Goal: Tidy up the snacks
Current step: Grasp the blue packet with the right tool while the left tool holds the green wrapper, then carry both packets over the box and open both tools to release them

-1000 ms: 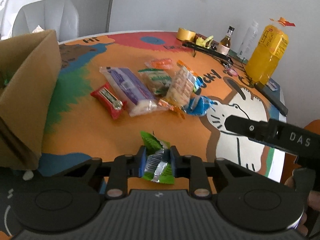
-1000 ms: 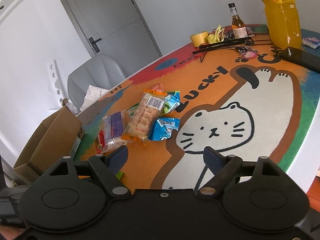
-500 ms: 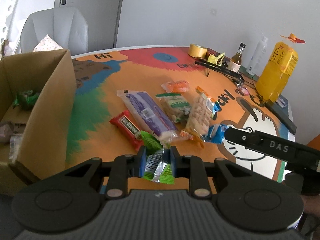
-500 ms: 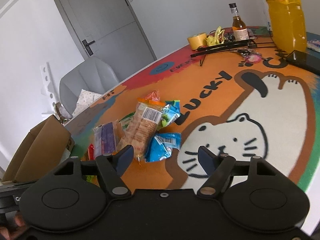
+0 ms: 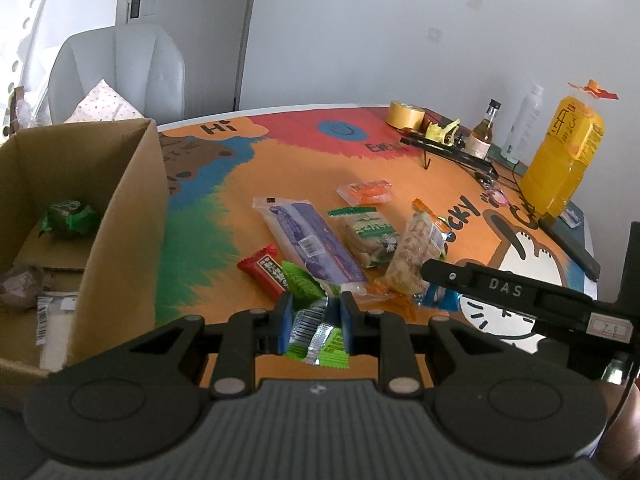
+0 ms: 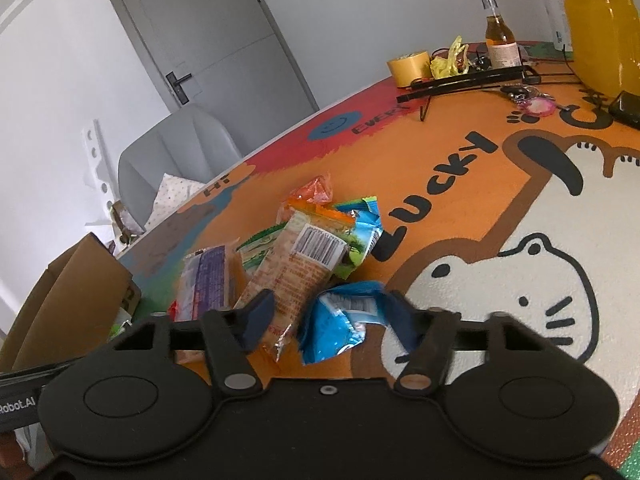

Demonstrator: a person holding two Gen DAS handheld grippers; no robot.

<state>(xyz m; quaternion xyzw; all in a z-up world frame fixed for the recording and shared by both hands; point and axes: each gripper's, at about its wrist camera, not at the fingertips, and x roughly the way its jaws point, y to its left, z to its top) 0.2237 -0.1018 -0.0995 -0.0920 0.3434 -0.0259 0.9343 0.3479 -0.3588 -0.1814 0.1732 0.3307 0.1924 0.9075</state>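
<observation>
My left gripper (image 5: 314,318) is shut on a green snack packet (image 5: 316,332), held above the colourful table mat just right of the open cardboard box (image 5: 120,216). A green packet and other wrapped snacks lie inside the box. On the mat lie a purple packet (image 5: 312,240), a red bar (image 5: 266,272), a green-and-white biscuit pack (image 5: 366,236) and a cracker pack (image 6: 296,272). My right gripper (image 6: 332,314) straddles a crumpled blue packet (image 6: 340,320). Its jaws are closing, and the left pad still stands clear of the packet.
A small orange packet (image 5: 366,192) lies behind the pile. Along the far right edge stand a yellow juice bottle (image 5: 560,168), a small glass bottle (image 5: 482,136), a tape roll (image 5: 406,114) and a black rack (image 5: 452,152). A grey chair (image 5: 120,72) stands behind the box.
The left gripper rose and swung left with the green packet, bringing the box's inside into view. The right gripper moved forward over the blue packet and its jaws narrowed.
</observation>
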